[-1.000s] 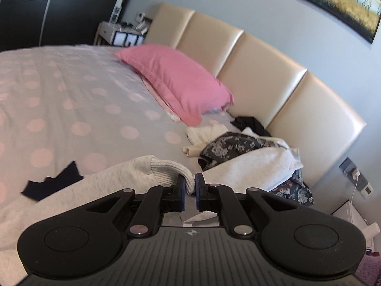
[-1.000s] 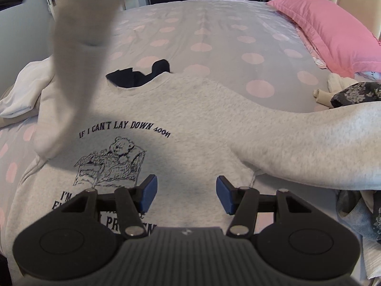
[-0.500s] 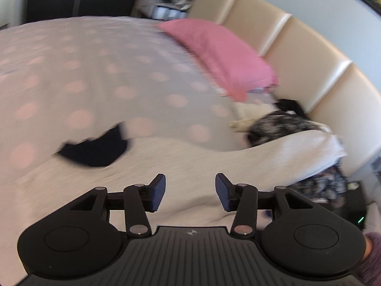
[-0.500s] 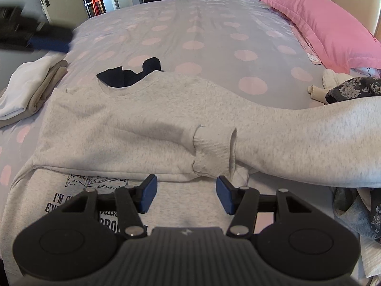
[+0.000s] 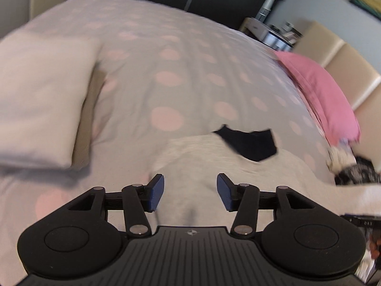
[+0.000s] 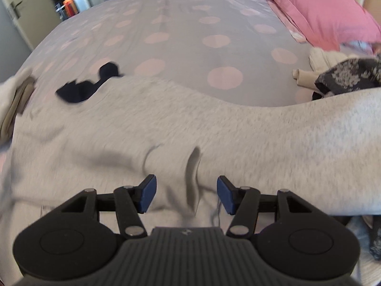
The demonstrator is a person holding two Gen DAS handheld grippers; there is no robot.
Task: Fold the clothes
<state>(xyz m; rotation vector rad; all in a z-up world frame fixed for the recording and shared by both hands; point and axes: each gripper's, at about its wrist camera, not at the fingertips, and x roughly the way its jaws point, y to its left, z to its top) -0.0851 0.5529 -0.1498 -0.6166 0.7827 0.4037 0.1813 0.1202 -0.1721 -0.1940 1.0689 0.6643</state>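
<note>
Grey sweatshirt (image 6: 166, 124) lies flat on the polka-dot bed (image 6: 181, 23), one sleeve folded in across the body, its ribbed cuff (image 6: 171, 166) near the middle; the other sleeve (image 6: 309, 143) stretches out toward the clothes pile (image 6: 345, 76). Small dark garment (image 6: 83, 88) touches the collar edge. Folded white and beige stack (image 5: 40, 100) sits beside it.

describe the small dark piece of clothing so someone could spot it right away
Start at the polka-dot bedspread, then find the grey sweatshirt spread across it. The navy garment lies crumpled at its far edge, the only solid dark item there.
</note>
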